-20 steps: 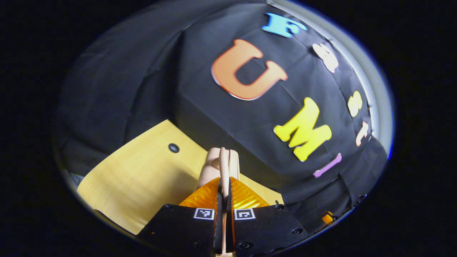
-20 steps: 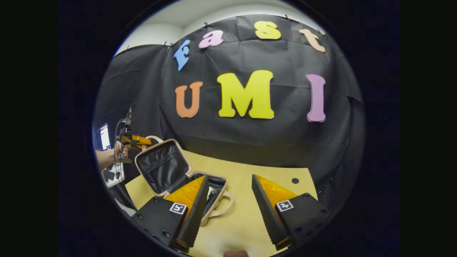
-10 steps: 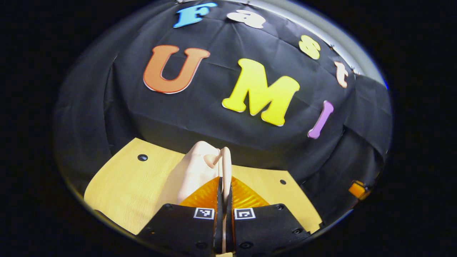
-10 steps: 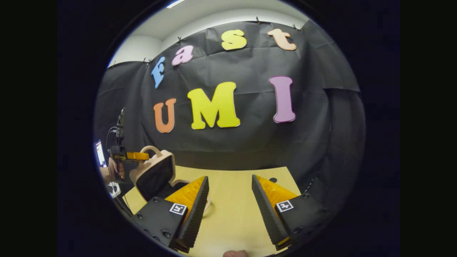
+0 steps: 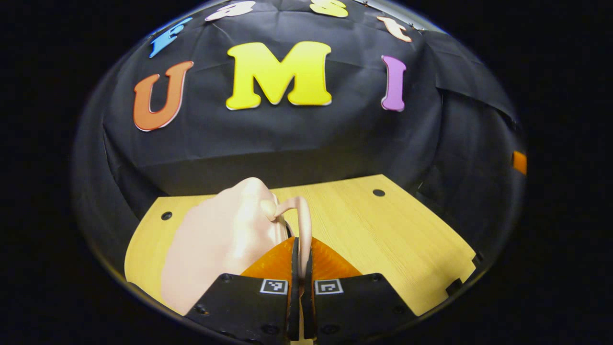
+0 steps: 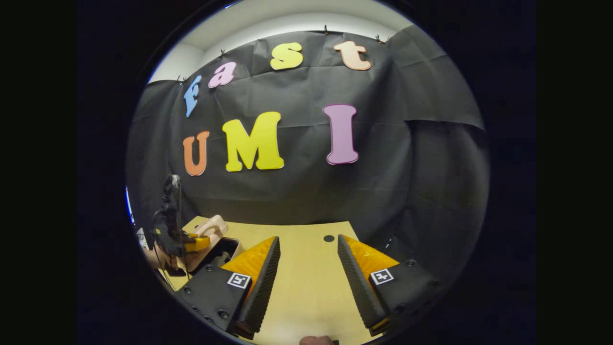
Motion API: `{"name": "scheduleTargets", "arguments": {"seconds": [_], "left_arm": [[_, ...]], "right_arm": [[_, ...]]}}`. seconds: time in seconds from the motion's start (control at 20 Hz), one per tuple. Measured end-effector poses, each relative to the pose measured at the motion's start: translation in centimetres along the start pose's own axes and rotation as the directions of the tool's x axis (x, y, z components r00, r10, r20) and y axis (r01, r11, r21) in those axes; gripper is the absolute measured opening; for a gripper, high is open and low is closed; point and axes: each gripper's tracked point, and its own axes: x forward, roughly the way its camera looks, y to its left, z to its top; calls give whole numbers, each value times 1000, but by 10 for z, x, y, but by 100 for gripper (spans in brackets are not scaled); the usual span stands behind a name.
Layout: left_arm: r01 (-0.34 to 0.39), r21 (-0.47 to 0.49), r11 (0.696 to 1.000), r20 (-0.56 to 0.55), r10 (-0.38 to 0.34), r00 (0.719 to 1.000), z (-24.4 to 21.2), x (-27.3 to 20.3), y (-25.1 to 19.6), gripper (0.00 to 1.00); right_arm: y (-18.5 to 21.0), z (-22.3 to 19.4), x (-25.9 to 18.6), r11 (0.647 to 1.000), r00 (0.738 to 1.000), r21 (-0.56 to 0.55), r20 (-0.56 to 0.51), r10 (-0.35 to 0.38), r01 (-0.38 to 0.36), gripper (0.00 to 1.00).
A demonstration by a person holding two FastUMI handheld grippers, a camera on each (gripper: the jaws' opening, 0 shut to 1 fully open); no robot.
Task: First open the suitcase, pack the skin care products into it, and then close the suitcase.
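Observation:
A pale pink suitcase lid slopes down toward the wooden table in the left gripper view. My left gripper is shut on the lid's thin pink handle, which stands pinched between both fingers. In the right gripper view the suitcase sits at the far left with its lid low and a dark gap under it; what lies inside I cannot make out. The left gripper holds it there, with a hand behind. My right gripper hangs open above bare table, well right of the suitcase.
The table has small round holes near its back corners and ends at the black cloth wall behind. Its right edge has notches. Open tabletop lies to the right of the suitcase.
The lid has swung down from wide open to nearly flat, carried by my left gripper on its handle. My right gripper stayed open and drifted right, away from the suitcase.

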Motion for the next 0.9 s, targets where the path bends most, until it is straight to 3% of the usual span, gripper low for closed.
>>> {"name": "scheduleTargets", "arguments": {"seconds": [0.3, 0.6, 0.7, 0.8, 0.9], "left_arm": [[-49, 54, 997, -133, 56, 990, -53, 38, -21, 7], [-83, 119, 989, -189, 105, 976, -74, 49, -39, 10], [-80, 87, 993, -204, 96, 974, -74, 49, -43, 16], [-47, 40, 998, -209, 55, 976, -71, 46, -56, 31], [-54, 1, 999, -214, 53, 975, -71, 40, -60, 57]], "right_arm": [[-26, -14, -4, 999, 998, 4, -51, -41, 42, 73], [-25, -21, 4, 1000, 997, 4, -76, -16, 17, 73], [-23, -26, 12, 1000, 997, 0, -78, -4, 4, 73], [-22, -25, 17, 1000, 997, 7, -80, 7, -7, 73], [-19, -24, 22, 1000, 996, 12, -81, 23, -22, 73]]}}
